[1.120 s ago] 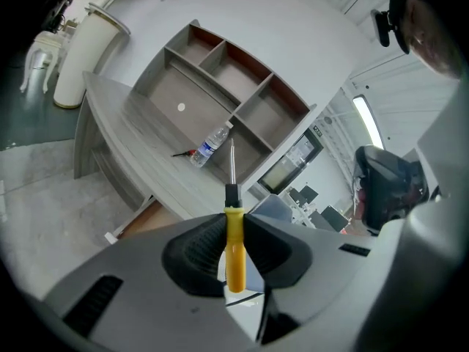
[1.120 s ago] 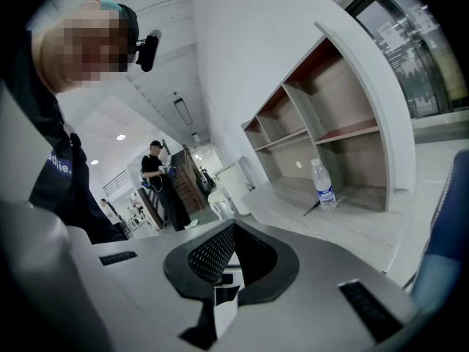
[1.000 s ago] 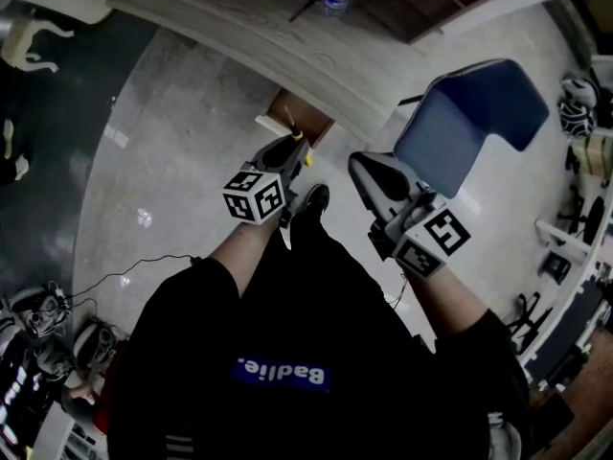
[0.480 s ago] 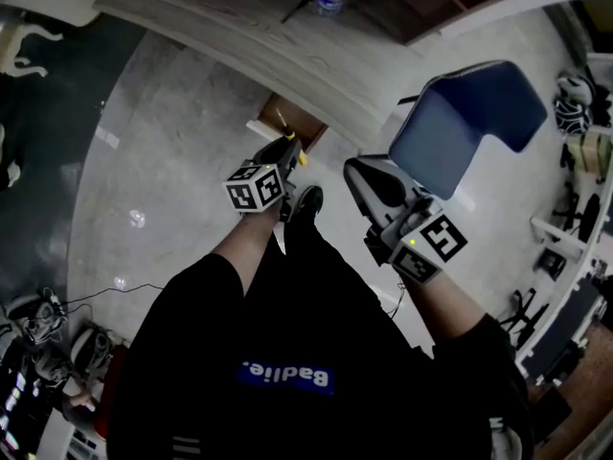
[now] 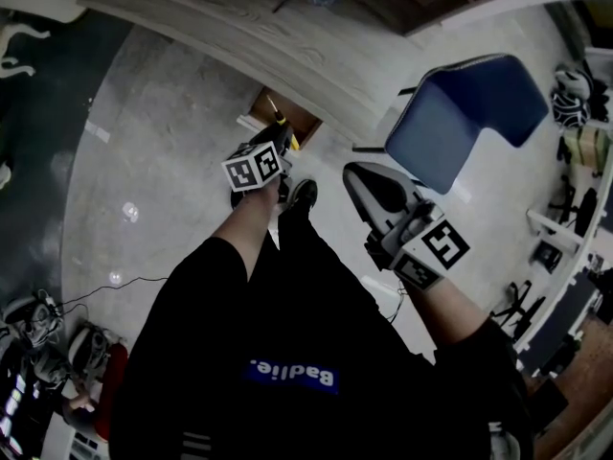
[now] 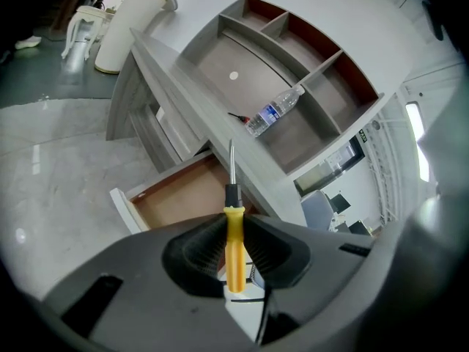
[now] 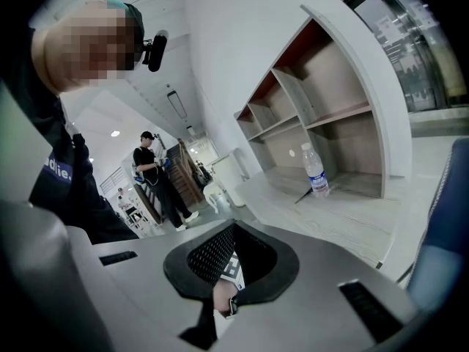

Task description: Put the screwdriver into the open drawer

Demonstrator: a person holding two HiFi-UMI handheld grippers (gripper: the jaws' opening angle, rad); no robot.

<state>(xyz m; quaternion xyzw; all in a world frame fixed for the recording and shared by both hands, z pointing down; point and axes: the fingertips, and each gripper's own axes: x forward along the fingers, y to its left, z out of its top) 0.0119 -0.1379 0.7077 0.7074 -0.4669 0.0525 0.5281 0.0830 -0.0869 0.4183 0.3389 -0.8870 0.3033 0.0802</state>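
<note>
My left gripper [image 5: 275, 142] [image 6: 233, 226] is shut on a screwdriver [image 6: 234, 244] with a yellow handle, held between its pads. The metal shaft points ahead toward the open drawer [image 6: 179, 196] under the grey desk. In the head view the screwdriver [image 5: 281, 123] has its tip over the brown inside of the drawer [image 5: 292, 123]. My right gripper [image 5: 362, 177] [image 7: 233, 229] hangs to the right, in front of the blue chair, shut with nothing in it.
A grey desk [image 5: 287, 36] with shelf compartments [image 6: 293, 57] carries a water bottle [image 6: 273, 111] and a thin black tool [image 6: 238, 116]. A blue chair [image 5: 460, 113] stands at the right. The person's legs and shoes [image 5: 302, 195] are below the grippers. Another person [image 7: 157, 178] stands far off.
My left gripper has moved forward and a little left with the screwdriver, bringing its tip over the open drawer. The right gripper has hardly moved.
</note>
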